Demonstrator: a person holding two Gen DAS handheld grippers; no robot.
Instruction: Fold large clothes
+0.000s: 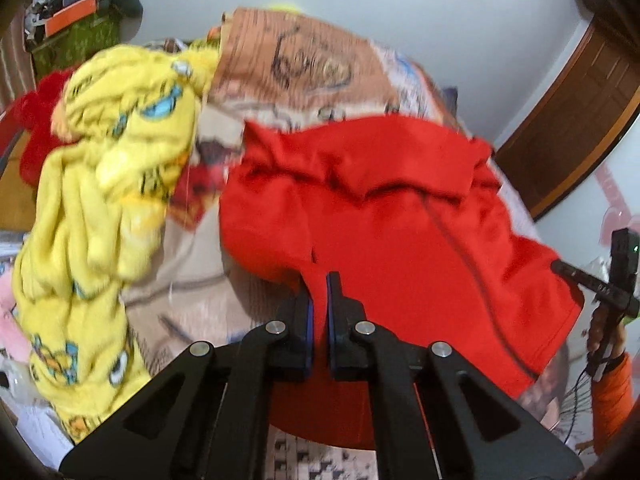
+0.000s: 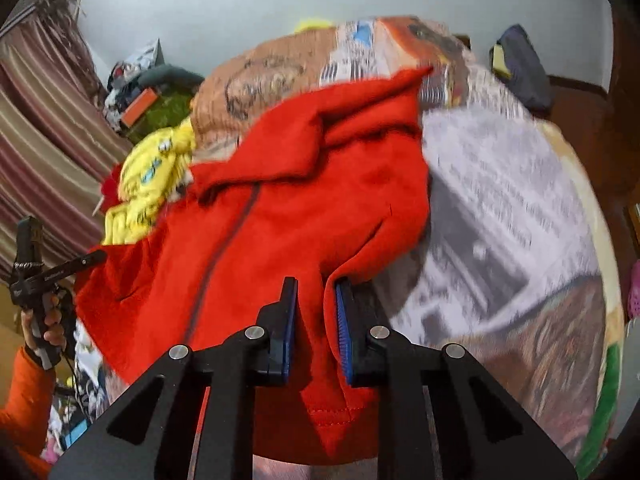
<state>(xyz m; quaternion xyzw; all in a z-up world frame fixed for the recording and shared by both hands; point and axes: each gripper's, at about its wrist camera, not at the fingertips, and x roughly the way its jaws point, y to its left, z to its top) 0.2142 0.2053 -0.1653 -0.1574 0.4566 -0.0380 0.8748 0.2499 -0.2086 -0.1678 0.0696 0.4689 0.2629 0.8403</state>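
Note:
A large red zip-up garment (image 1: 400,216) lies spread over a bed with a printed cover (image 1: 304,64); it also shows in the right wrist view (image 2: 280,208). My left gripper (image 1: 319,284) is shut on the red garment's near edge, cloth pinched between its blue pads. My right gripper (image 2: 316,292) is shut on another part of the near hem, with a thick fold of red cloth between the fingers. Each gripper shows in the other's view, the right one (image 1: 576,280) and the left one (image 2: 80,264), both at the garment's side edges.
A yellow cartoon-print fleece (image 1: 100,200) is heaped on the bed's left, also in the right wrist view (image 2: 148,184). A cluttered pile with an orange box (image 1: 72,20) stands behind. A wooden door (image 1: 568,120) is at right, striped curtains (image 2: 40,120) at left.

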